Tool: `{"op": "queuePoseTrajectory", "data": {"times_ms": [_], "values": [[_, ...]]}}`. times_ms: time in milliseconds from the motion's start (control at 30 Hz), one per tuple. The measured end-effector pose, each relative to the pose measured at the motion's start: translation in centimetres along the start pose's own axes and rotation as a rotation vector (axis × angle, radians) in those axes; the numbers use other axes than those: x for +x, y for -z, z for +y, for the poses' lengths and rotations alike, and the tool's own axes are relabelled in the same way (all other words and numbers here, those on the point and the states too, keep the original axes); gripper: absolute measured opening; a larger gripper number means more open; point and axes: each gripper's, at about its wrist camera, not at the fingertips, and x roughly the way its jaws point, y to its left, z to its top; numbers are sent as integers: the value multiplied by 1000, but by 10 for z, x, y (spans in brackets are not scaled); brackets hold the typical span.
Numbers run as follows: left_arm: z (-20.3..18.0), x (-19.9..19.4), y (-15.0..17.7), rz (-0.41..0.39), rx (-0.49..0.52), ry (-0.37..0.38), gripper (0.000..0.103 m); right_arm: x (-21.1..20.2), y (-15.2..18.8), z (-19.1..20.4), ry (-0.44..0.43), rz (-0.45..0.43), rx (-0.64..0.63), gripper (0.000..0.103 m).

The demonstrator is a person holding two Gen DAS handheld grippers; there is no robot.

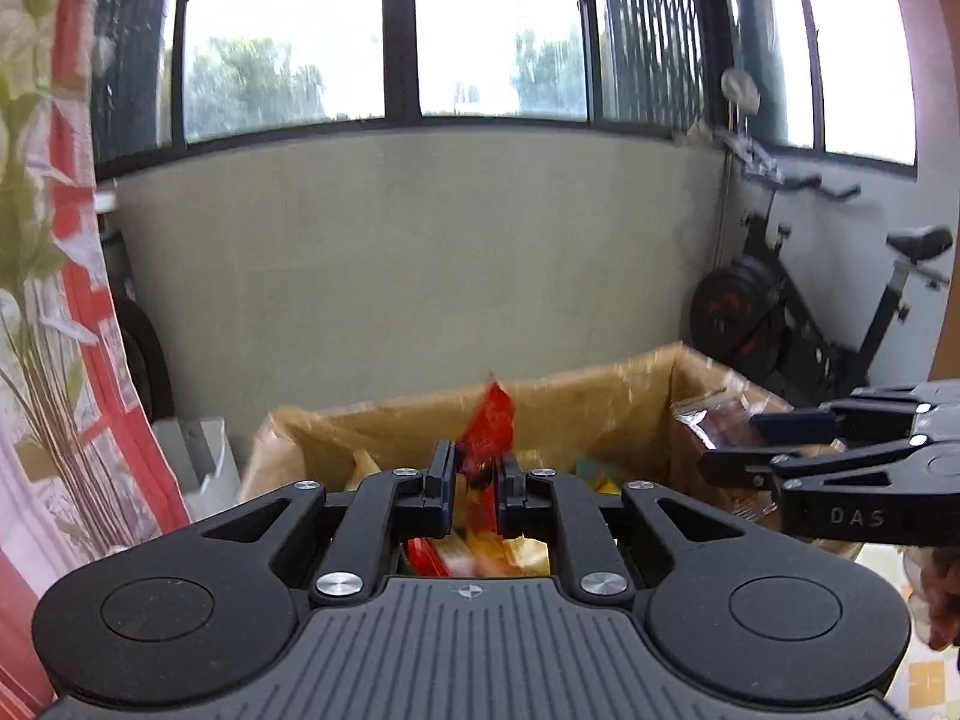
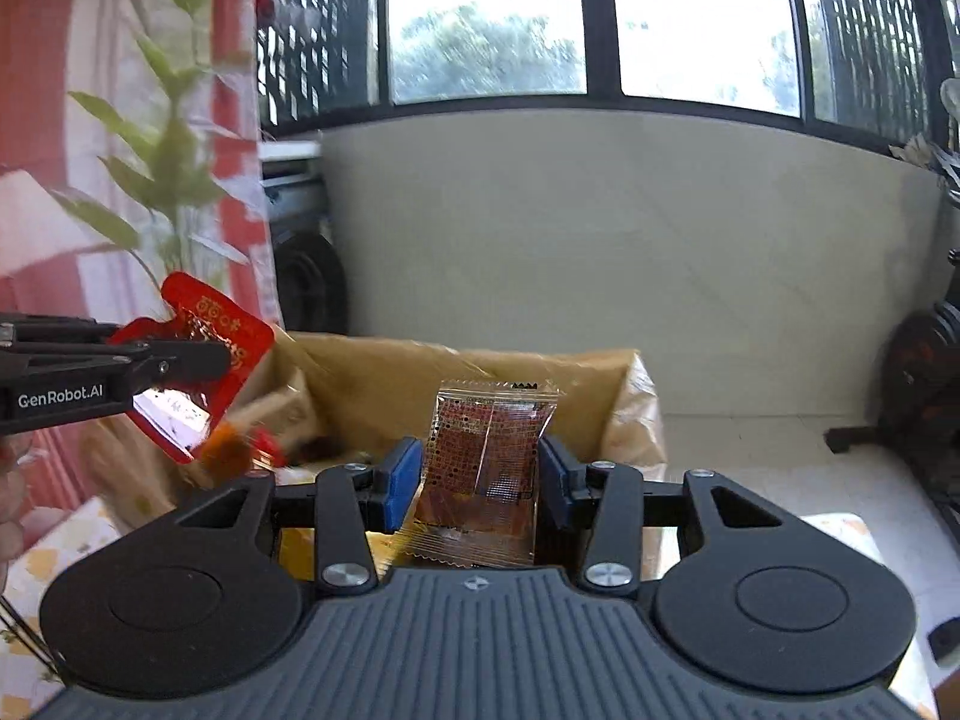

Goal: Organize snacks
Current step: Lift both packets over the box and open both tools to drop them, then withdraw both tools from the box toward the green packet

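Left gripper (image 1: 471, 483): jaws clamped on a red packet (image 1: 489, 426), held above the box (image 1: 420, 414). Right gripper (image 2: 474, 483): jaws set wide around a brown packet (image 2: 486, 468); whether the pads actually grip it I cannot tell. Both packets hang over the open box. Inside, several snacks (image 1: 498, 555) already lie loose. Judged status: partly done; these two packets remain to go in. Beyond stand the wall and window.
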Motion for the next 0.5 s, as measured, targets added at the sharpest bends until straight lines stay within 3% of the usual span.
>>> {"op": "queuePoseTrajectory", "data": {"times_ms": [67, 133, 500], "values": [[4, 2, 2, 25, 5, -6, 37, -2, 2, -4, 2, 14, 11, 51], [6, -5, 5, 13, 7, -7, 48, -8, 4, -9, -7, 11, 21, 55], [17, -67, 23, -1, -31, 16, 54, -69, 25, -10, -87, -60, -29, 58]]}}
